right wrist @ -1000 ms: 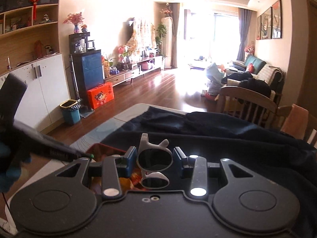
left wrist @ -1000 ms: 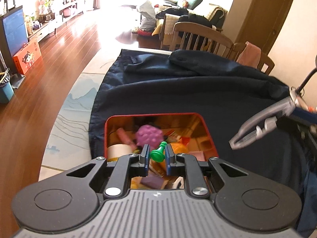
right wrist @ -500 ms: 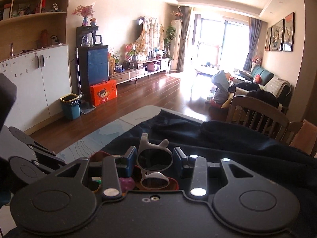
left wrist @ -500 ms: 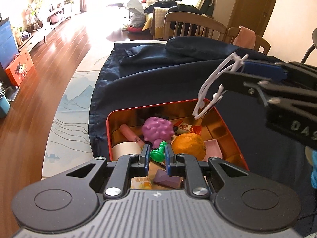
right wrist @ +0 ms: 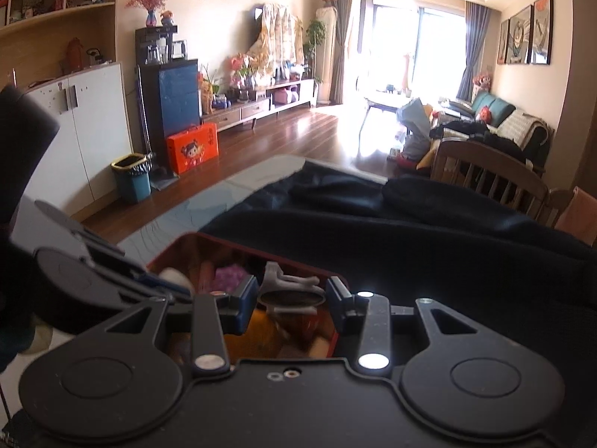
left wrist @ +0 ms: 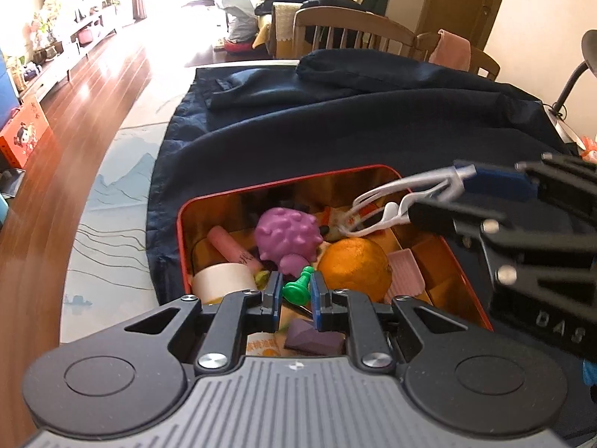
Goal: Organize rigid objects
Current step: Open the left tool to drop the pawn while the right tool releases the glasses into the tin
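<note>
From my left wrist camera, my left gripper point(left wrist: 294, 291) is clamped on a small green pawn-shaped game piece point(left wrist: 297, 288), its blue pads pressing the piece from both sides just above the open red tin point(left wrist: 375, 170). The tin sits on a dark navy cloth point(left wrist: 335, 130) spread over the table. Inside it I see a purple bumpy toy point(left wrist: 288, 237), an orange point(left wrist: 354, 268) right beside it, a roll of cream tape point(left wrist: 223, 283) in the near left corner, a pink cylinder point(left wrist: 230, 248) leaning behind the tape, a pink ridged tile point(left wrist: 405, 270) to the right of the orange, and a dark purple block point(left wrist: 313, 338) at the near edge. My right gripper point(left wrist: 453, 186) comes in from the right, holding white-framed sunglasses point(left wrist: 388, 205) over the far right part of the tin, above the orange

From my right wrist camera, the right gripper point(right wrist: 293, 300) is closed on the sunglasses point(right wrist: 291, 291), one dark lens lying flat between the blue pads, over the tin point(right wrist: 238, 248). The left gripper point(right wrist: 123, 283) shows at the left, over the tin's near left side. Beyond the cloth point(right wrist: 410, 231) stands a wooden chair point(right wrist: 485, 171)
</note>
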`<state>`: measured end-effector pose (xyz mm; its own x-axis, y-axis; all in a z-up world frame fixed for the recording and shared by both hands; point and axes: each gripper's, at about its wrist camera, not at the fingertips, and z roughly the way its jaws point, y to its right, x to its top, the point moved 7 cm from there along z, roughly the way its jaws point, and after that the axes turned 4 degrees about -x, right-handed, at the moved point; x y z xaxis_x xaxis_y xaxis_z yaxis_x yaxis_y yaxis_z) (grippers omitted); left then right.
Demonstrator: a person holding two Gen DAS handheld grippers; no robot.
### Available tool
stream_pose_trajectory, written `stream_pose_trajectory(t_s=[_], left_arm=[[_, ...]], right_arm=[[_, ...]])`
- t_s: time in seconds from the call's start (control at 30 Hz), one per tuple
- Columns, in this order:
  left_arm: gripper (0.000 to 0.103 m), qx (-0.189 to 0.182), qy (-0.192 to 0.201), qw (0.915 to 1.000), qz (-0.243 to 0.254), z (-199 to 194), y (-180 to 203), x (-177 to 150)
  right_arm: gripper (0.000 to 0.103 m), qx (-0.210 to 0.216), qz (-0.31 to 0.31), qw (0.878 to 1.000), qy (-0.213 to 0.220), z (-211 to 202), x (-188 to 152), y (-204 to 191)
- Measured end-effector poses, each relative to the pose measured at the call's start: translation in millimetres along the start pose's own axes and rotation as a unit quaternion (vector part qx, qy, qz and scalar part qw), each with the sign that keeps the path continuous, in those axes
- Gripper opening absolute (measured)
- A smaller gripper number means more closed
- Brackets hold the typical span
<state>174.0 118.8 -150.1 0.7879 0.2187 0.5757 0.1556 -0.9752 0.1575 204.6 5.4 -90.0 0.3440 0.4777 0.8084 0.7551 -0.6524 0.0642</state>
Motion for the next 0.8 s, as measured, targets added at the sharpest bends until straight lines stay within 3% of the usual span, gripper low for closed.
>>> stream_pose_trajectory(t_s=[0.5, 0.8], left_arm=[[0.015, -0.004, -0.031, 0.9995, -0.009, 12, 1, -17], [0.015, -0.009, -0.03, 0.9994, -0.015, 8, -1, -21]], right_arm=[[0.038, 0.009, 0.013, 0.997, -0.074, 5, -29, -8], [0.042, 0.011, 0.012, 0.996, -0.086, -1, -36, -14]])
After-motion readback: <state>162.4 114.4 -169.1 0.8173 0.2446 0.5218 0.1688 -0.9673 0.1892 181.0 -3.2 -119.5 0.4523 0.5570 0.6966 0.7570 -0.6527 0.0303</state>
